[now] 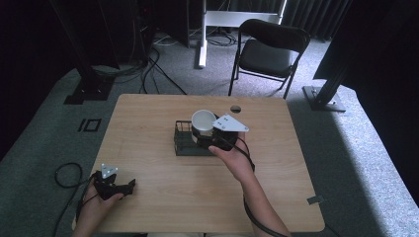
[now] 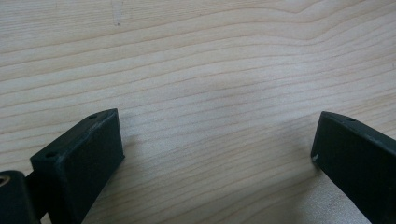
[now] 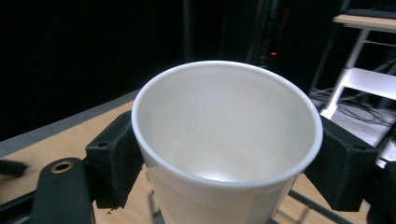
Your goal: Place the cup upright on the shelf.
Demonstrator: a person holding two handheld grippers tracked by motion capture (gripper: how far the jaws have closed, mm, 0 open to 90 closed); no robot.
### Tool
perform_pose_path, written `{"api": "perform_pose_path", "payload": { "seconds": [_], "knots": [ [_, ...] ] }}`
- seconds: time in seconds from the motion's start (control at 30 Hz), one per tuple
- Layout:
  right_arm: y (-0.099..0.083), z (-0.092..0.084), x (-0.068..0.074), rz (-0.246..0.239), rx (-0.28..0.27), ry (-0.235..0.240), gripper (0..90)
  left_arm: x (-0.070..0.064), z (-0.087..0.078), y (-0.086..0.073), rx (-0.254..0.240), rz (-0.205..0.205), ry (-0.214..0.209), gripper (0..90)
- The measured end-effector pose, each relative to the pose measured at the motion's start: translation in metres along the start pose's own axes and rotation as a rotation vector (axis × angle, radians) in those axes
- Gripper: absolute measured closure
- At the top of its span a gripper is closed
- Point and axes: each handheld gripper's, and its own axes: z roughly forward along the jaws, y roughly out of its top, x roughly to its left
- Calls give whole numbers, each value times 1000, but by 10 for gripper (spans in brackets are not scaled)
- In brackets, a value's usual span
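A white paper cup (image 1: 203,121) is gripped by the right gripper (image 1: 210,133) just above a black wire basket (image 1: 185,140) near the middle of the wooden table (image 1: 163,197) in the high view. The cup leans toward the far left, its open mouth tipped up at the camera. The left gripper (image 1: 123,188) lies at the table's near left corner in the person's left hand (image 1: 96,205), well apart from the basket. A black folding chair (image 1: 269,49) stands beyond the far edge.

In the left gripper view, the two black jaws stand wide apart over bare wood grain, nothing between them.

In the right gripper view, the jaws press against opposite sides of the cup (image 3: 226,140) just under its rim (the inside looks empty), and thin bars of the basket (image 3: 308,200) show below.
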Motion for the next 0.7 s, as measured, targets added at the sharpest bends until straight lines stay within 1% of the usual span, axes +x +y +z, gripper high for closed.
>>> {"api": "perform_pose_path", "payload": {
  "seconds": [0.07,0.13,0.2,0.27,0.3,0.33,0.4,0.53,0.7],
  "knots": [
    [-1,1,-5,12,-3,-19,200,0,0,0,0,0,0,26],
    [-2,4,-9,5,-3,-57,200,0,0,0,0,0,0,26],
    [-4,7,-14,4,4,-91,200,0,0,0,0,0,0,26],
    [-7,10,-19,-2,25,-125,199,0,0,0,0,0,0,26],
    [-8,11,-21,3,29,-134,200,0,0,0,0,0,0,26],
    [-10,13,-24,17,34,-143,199,0,0,0,0,0,0,26],
    [-14,16,-29,17,42,-165,200,0,0,0,0,0,1,26],
    [-24,23,-38,30,64,-213,200,0,0,0,0,0,0,26],
    [-36,29,-46,44,98,-241,200,0,0,0,0,-1,0,26]
  ]
}}
